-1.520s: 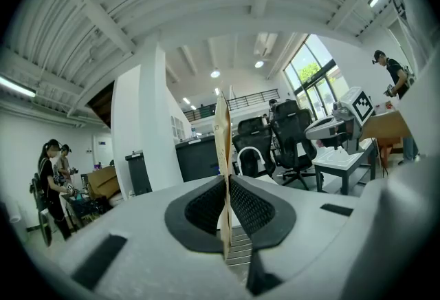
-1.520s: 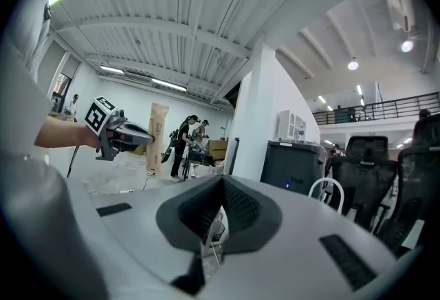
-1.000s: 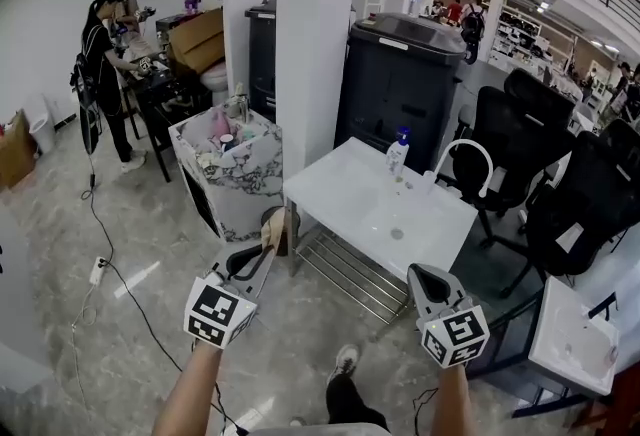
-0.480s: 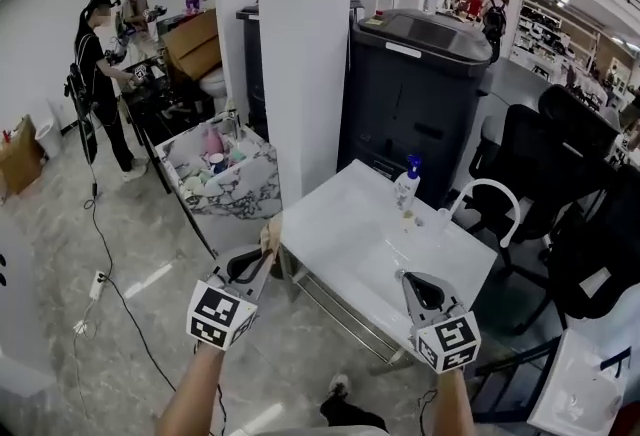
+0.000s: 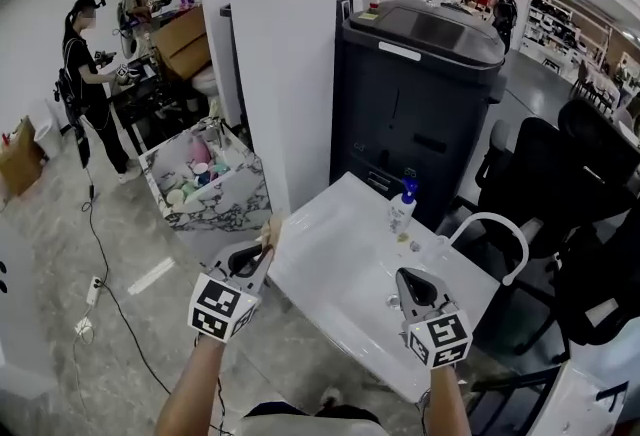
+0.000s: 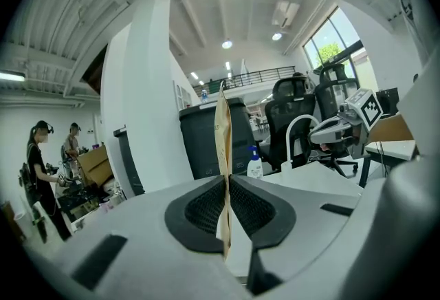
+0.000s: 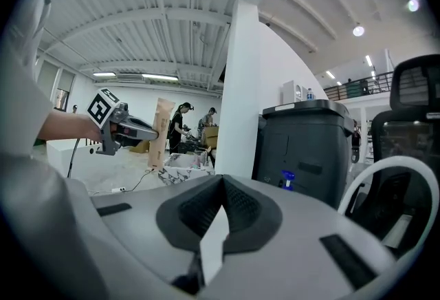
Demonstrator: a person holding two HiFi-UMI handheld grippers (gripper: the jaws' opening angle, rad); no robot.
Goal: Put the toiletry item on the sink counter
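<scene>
We stand before a broad white pillar (image 5: 280, 54), with a big dark wheeled bin (image 5: 420, 104) just to its right. Below them the white sink counter (image 5: 340, 274) runs at a slant. To its left, on the floor, is a marble-patterned box (image 5: 235, 209) filled with small items. A white arched faucet (image 5: 492, 216) rises at the counter's far right end. Our right gripper (image 5: 403, 275) hangs over the counter, its pads pressed together at the tips with nothing between them. Our left gripper (image 5: 263, 248) is at the counter's near left edge, its pads clamped on a thin sheet. A pump bottle (image 5: 402, 207) with a blue head stands on the counter near the bin. The sheet is a flat tan sachet (image 5: 270, 228), held upright and edge-on, not on the counter.
</scene>
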